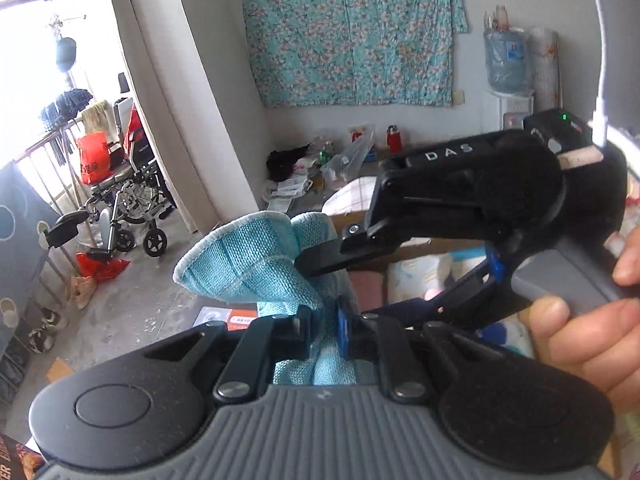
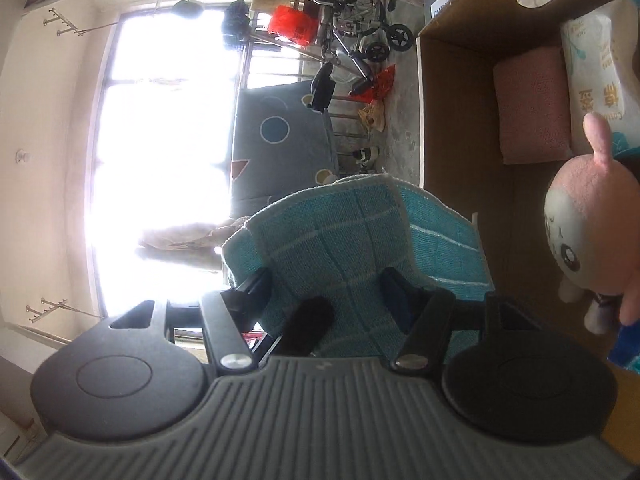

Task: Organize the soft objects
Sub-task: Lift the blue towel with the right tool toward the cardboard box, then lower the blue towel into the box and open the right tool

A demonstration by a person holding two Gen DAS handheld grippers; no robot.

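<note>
The left claw (image 1: 324, 332) pinches the blue cloth (image 1: 244, 264) tight; the right claw (image 2: 324, 300) straddles the same cloth (image 2: 352, 240), its grip unclear. The box (image 2: 460, 92) beside it already holds a pink towel (image 2: 532, 104), a pack and a plush (image 2: 588, 232); the cloth is left to go in

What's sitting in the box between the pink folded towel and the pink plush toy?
A white tissue pack stands between the pink towel and the plush toy in the cardboard box, seen in the right wrist view.
</note>
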